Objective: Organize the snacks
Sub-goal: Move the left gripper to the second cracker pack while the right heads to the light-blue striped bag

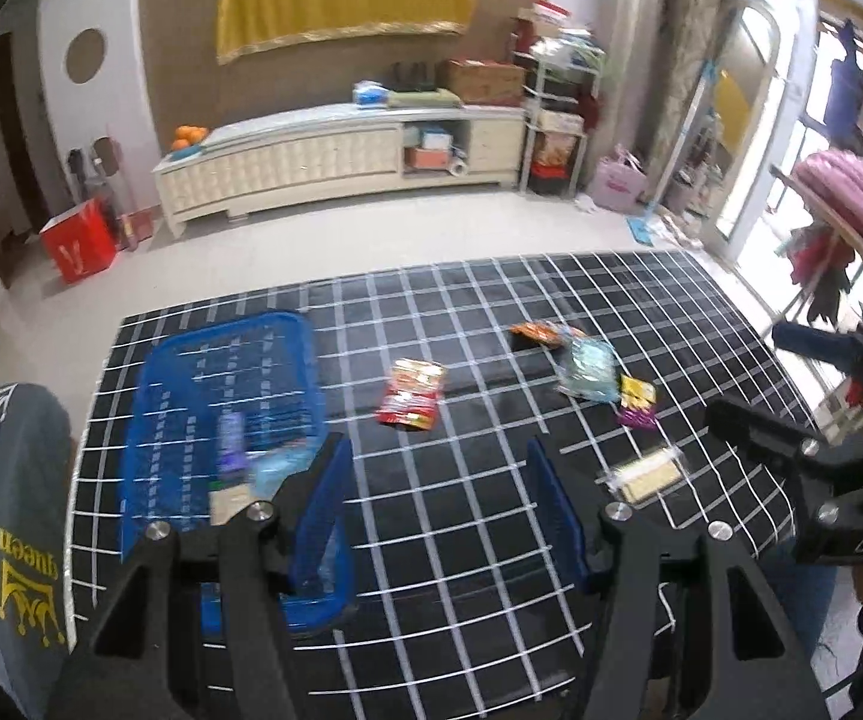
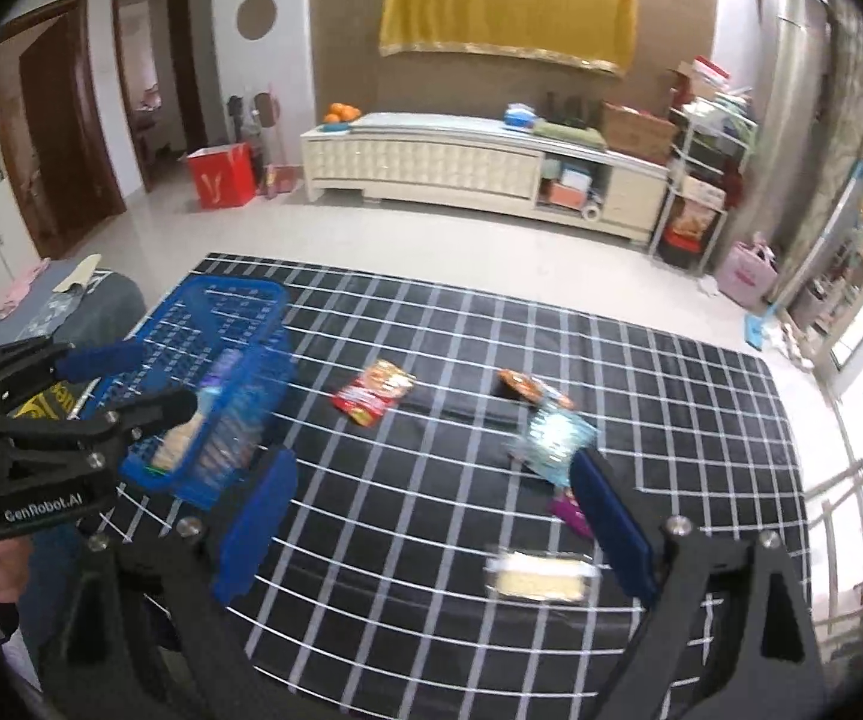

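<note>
Two hand-held grippers over a black cloth with a white grid (image 1: 467, 480), spread on the floor. Landmark: the blue basket (image 1: 191, 372), sitting at the cloth's left end. Inside it, a purple packet (image 1: 231, 438), a light blue packet (image 1: 272, 471) and a pale cracker pack (image 2: 176, 444), all blurred. Right of the basket and well apart from it, flat on the cloth, a red snack pouch (image 1: 412, 396). Farther right still, an orange packet (image 1: 542, 333) touching a crinkled clear-blue bag (image 1: 587, 369); just beyond those, a small yellow packet (image 1: 637, 391) and a purple wrapper (image 1: 635, 418) side by side. Nearest the viewer on that far side, a clear-wrapped pack of pale wafers (image 1: 647, 471), lying alone. Left gripper (image 1: 437, 516) hovering beside the basket's near right corner, blue pads parted about halfway, nothing between them, only bare cloth showing through the gap. Right gripper (image 2: 437, 522) hanging well right of the basket, jaws spread wide and empty, its right pad overlapping the clear-blue bag and purple wrapper in view; whether touching them, cannot tell. Beyond the cloth, across pale tiles from the basket, a cream cabinet (image 1: 323, 162) against the wall with oranges (image 1: 190, 135) at its left end, and a red bag (image 1: 78, 243) on the floor.
</note>
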